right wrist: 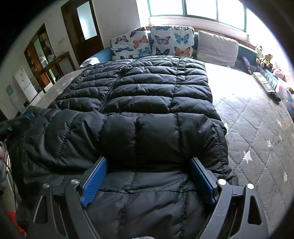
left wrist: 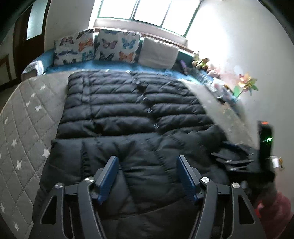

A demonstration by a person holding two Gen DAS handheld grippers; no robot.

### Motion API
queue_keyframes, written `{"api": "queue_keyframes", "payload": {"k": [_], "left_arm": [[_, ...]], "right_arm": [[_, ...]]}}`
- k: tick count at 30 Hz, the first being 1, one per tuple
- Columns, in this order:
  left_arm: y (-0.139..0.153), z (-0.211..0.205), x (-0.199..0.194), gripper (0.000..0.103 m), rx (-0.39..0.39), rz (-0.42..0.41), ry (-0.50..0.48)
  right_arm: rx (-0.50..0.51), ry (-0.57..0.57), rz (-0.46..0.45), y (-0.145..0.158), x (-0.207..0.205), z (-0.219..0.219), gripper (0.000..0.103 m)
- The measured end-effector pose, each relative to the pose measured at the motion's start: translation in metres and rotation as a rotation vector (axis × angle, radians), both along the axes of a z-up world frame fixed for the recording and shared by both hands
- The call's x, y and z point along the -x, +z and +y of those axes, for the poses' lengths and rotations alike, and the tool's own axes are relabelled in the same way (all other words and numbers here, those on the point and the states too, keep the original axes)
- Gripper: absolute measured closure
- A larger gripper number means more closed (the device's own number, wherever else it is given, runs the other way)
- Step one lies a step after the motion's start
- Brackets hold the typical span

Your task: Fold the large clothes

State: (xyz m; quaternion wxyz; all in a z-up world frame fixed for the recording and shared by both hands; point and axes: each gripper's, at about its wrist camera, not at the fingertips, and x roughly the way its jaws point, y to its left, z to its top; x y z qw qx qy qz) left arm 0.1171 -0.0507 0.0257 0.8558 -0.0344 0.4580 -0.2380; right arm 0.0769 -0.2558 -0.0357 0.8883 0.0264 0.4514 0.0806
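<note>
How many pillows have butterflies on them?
2. One butterfly pillow leans at the head of the bed, on the left. The other butterfly pillow stands right beside it, next to a plain pillow. The black coat could be hiding more.

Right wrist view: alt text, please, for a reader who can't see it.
A black puffer jacket lies on a grey quilted bed, its near end folded over. The open right gripper straddles the near padding. Butterfly pillows sit below a bright window.
</note>
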Motion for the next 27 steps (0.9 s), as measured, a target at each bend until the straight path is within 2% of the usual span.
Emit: {"api": "queue_keyframes", "payload": {"k": [3,8,13,17,20,24,27], "left_arm": [[-0.021,0.004,-0.002,0.041,-0.017,-0.009,-0.009],[-0.033,-0.001,-0.002,0.041,-0.073,-0.039,-0.02],[-0.036,0.004,-0.004,0.041,-0.047,-0.024,-0.029],[-0.036,0.004,-0.007,0.04,-0.045,-0.015,-0.033],[-0.038,0.008,-0.01,0.04,-0.023,0.005,-0.04],[-0.041,0.007,-0.012,0.04,-0.029,0.021,-0.061],[-0.042,0.004,-0.011,0.039,-0.052,0.01,-0.083]], "right_arm": [[-0.004,0.001,-0.001,0.0,-0.001,0.0,0.005],[0.025,0.006,0.005,0.003,-0.002,0.002,0.005],[0.008,0.005,-0.026,0.031,0.003,0.013,0.007],[0.016,0.105,-0.044,0.046,0.005,0.05,0.007],[0.064,0.178,-0.024,0.036,0.0,0.08,0.007],[0.178,0.213,0.031,0.001,-0.006,0.1,0.004],[0.176,0.222,0.028,0.009,-0.001,0.097,0.006]]}}
